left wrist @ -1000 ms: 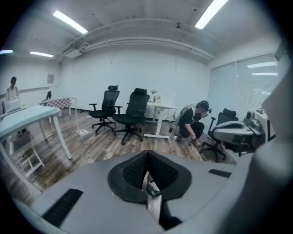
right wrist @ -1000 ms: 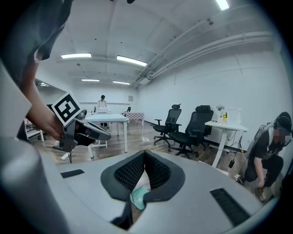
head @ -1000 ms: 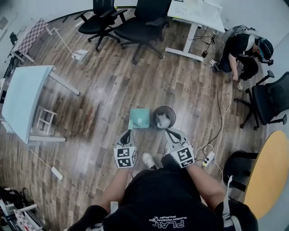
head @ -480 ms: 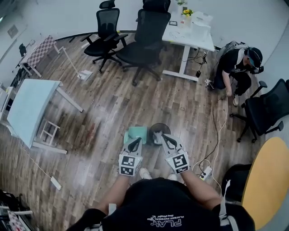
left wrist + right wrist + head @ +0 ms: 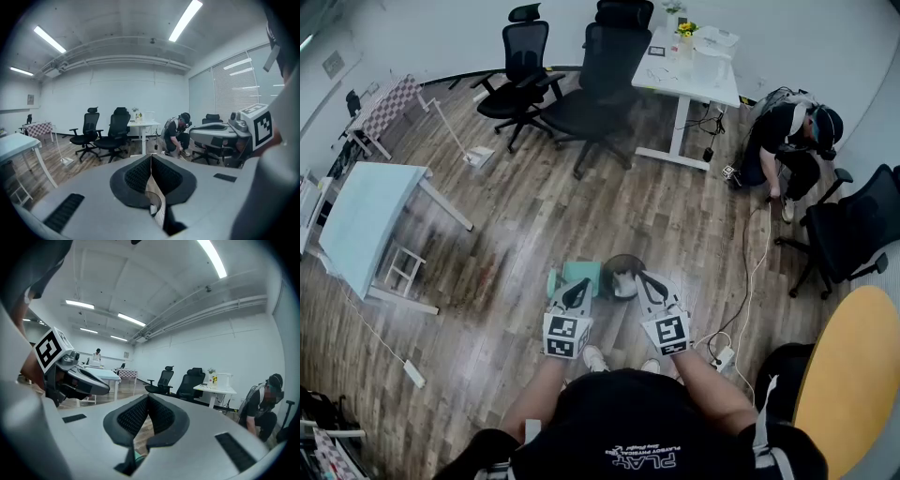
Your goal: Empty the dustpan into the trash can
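The teal dustpan [image 5: 578, 273] lies on the wooden floor, right beside the dark round trash can [image 5: 622, 277], which has white rubbish in it. My left gripper [image 5: 580, 287] hovers over the dustpan's near edge, shut and empty. My right gripper [image 5: 644, 279] hovers over the near rim of the can, its pads also together with nothing between them. In the left gripper view the shut jaws [image 5: 151, 158] point across the room, and the can's rim [image 5: 152, 202] shows below them. In the right gripper view a sliver of teal dustpan [image 5: 136, 456] shows under the shut jaws [image 5: 147, 398].
Black office chairs [image 5: 605, 66] and a white desk [image 5: 689, 56] stand at the far side. A person [image 5: 787, 131] crouches at the right near a floor cable. A power strip [image 5: 719, 358] lies by my right foot. A pale blue table [image 5: 366, 220] is at the left, a yellow round table [image 5: 853, 375] at the right.
Both grippers have risen from the floor and now sit over the dustpan and can in the head view. The head view has lifted too. The dustpan and can stay put.
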The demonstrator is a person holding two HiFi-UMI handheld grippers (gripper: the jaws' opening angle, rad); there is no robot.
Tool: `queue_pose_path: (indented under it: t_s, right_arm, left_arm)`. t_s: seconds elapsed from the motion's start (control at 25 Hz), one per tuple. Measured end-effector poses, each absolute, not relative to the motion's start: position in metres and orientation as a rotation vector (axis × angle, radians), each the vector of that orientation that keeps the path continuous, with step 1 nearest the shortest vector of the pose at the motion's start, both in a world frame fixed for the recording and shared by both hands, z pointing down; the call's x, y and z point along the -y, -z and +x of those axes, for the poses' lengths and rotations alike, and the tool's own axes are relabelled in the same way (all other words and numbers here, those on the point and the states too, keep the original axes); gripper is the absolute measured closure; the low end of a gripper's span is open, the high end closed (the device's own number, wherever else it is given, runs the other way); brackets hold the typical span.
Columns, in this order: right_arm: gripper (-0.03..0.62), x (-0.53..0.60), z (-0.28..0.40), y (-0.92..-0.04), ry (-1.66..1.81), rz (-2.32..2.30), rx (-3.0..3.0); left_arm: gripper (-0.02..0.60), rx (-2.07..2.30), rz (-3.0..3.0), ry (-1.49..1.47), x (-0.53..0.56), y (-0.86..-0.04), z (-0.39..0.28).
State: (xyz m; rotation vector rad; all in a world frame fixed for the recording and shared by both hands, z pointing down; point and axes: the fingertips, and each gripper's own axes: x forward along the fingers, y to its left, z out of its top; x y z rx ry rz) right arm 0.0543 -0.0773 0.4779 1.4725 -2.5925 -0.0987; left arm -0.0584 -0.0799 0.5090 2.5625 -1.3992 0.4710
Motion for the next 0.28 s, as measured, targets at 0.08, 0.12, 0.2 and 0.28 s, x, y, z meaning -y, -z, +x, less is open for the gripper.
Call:
queue_pose_path:
  t_s: [0.08, 0.12, 0.2, 0.28]
  right_arm:
    - [0.570, 0.078, 0.059, -0.476, 0.108, 1.483, 2.587]
    - [0.571, 0.077, 0.060, -0.475, 0.110, 1.483, 2.587]
    - [0.571, 0.075, 0.064, -0.475, 0.114, 1.477, 2.589]
    - [0.571, 0.071, 0.067, -0.474, 0.122, 1.467, 2.592]
  left_arm:
    - [0.557, 1.407, 2.556, -0.473, 0.080, -0.508, -0.054]
    - [0.557, 1.409, 2.553, -0.474, 0.079, -0.508, -0.052]
    - [0.557, 1.412, 2.548, -0.476, 0.076, -0.509, -0.047]
    - [0.557, 1.414, 2.544, -0.477, 0.073, -0.510, -0.042]
